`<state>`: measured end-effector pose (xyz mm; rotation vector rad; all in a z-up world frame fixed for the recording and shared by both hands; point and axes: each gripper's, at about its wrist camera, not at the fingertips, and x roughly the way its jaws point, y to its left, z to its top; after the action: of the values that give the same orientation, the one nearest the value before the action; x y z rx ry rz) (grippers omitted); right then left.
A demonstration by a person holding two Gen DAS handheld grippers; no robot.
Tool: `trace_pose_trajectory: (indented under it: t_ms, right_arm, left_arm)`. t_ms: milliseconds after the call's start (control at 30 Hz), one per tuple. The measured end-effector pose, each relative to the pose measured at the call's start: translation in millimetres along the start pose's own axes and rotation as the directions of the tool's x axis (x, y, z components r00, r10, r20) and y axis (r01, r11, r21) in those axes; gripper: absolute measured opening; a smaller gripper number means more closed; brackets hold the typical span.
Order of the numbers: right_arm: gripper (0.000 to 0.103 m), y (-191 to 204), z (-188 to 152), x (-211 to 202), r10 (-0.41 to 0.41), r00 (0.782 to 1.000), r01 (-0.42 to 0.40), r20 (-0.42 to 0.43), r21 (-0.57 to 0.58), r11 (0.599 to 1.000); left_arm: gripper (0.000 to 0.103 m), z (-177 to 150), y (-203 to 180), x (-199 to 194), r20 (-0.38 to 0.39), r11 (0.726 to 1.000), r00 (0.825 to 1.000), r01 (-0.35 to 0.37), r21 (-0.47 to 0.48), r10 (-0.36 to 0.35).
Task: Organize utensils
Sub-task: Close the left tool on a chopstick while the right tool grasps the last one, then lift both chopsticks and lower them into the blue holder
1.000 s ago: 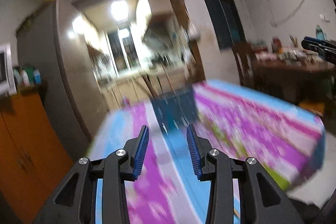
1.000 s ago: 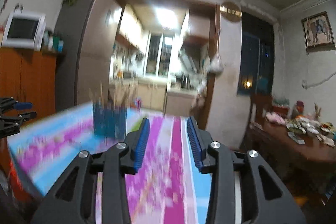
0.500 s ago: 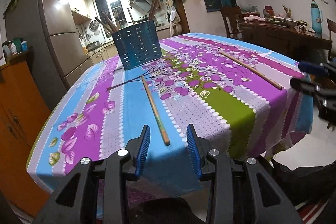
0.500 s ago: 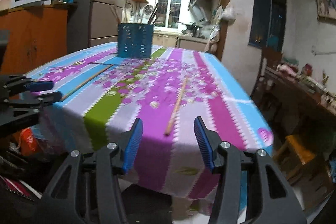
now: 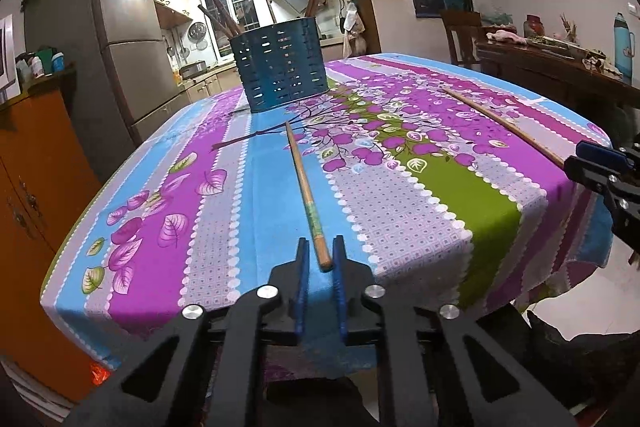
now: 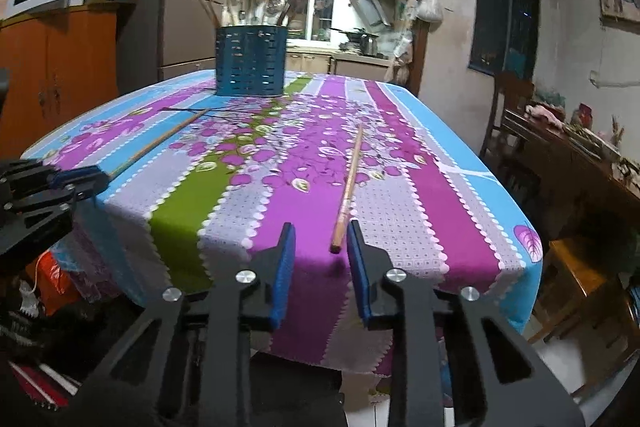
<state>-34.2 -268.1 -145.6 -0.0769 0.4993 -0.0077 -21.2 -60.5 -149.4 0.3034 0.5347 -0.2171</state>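
- Left wrist view: the left gripper (image 5: 321,259) sits at the near edge of the table (image 5: 448,211), its blue pads narrowed around the near end of a wooden chopstick (image 5: 306,195). Whether the pads actually touch the stick I cannot tell.
- That chopstick runs straight ahead from the fingers, lying flat on the flowered cloth toward the blue slotted utensil holder (image 5: 282,63), which stands upright at the far side with several sticks leaning out of it.
- Ahead and to the right lies a second chopstick (image 5: 502,123); its near end points at the right gripper (image 5: 592,163), seen at the table's right edge.
- Right wrist view: the right gripper (image 6: 321,251) is spread wide, and the end of the second chopstick (image 6: 348,187) lies between its fingers, closer to the right pad, apart from both.
- Far ahead and slightly left stands the utensil holder (image 6: 251,61). Off to the left, the left gripper (image 6: 76,181) meets the first chopstick (image 6: 160,141).
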Motion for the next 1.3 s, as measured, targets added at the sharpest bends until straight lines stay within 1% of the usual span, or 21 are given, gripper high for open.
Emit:
trace_pose_trajectory:
  t_ms: [133,200,233,467,533,700,900,1000,1167,1300]
  right_arm:
    - [0.02,-2.8,-1.1,12.0,-0.026,0.999,0.027,-0.033,0.021,0.999]
    - [0.019,-2.1,-0.7,14.7,-0.035,0.999,0.035,-0.03,0.02,0.999]
    - [0.017,-1.8,0.1,16.5,-0.038,0.999,0.038,-0.03,0.021,0.999]
    - [0.01,-5.7,-3.7,17.8,-0.023,1.0,0.024,-0.015,0.064,0.998]
    - [0.006,-5.4,-4.3,17.1,-0.016,1.0,0.017,-0.007,0.069,0.997]
    - [0.006,-6.1,-4.0,17.0,-0.013,1.0,0.013,-0.005,0.088,0.996]
    - [0.005,-2.8,-0.8,15.2,-0.001,1.0,0.002,-0.005,0.106,0.994]
    - [0.005,2.6,6.3,11.7,0.002,1.0,-0.003,0.015,0.084,0.996]
    - [0.005,13.2,28.8,1.5,0.011,0.997,-0.014,0.078,0.041,0.999]
    - [0.005,22.6,46.9,-8.1,0.025,0.991,-0.026,0.128,0.005,1.0]
  left_arm:
    - [0.01,0.1,0.1,2.0,0.006,1.0,1.0,0.001,0.002,-0.001]
    - [0.01,-0.3,-0.6,2.6,0.008,1.0,1.0,0.001,0.002,-0.001]
    - [0.01,-0.2,-0.6,2.8,0.01,1.0,1.0,0.0,0.003,0.0]
    - [0.01,-1.5,0.2,3.9,0.02,1.0,1.0,0.014,-0.01,-0.014]
    - [0.01,-2.9,1.6,3.6,0.023,1.0,1.0,0.018,-0.016,-0.018]
    - [0.009,-4.9,4.9,3.6,0.031,0.999,0.999,0.033,-0.015,-0.032]
    - [0.007,-4.4,18.5,3.3,0.034,0.999,0.999,0.023,-0.035,-0.022]
    - [0.007,-2.1,21.0,-3.6,0.067,1.0,0.998,0.011,-0.01,-0.01]
    - [0.007,6.8,36.7,-14.1,0.117,1.0,0.993,-0.01,-0.012,0.011]
    - [0.007,19.6,48.6,-24.6,0.164,1.0,0.986,-0.012,-0.007,0.013]
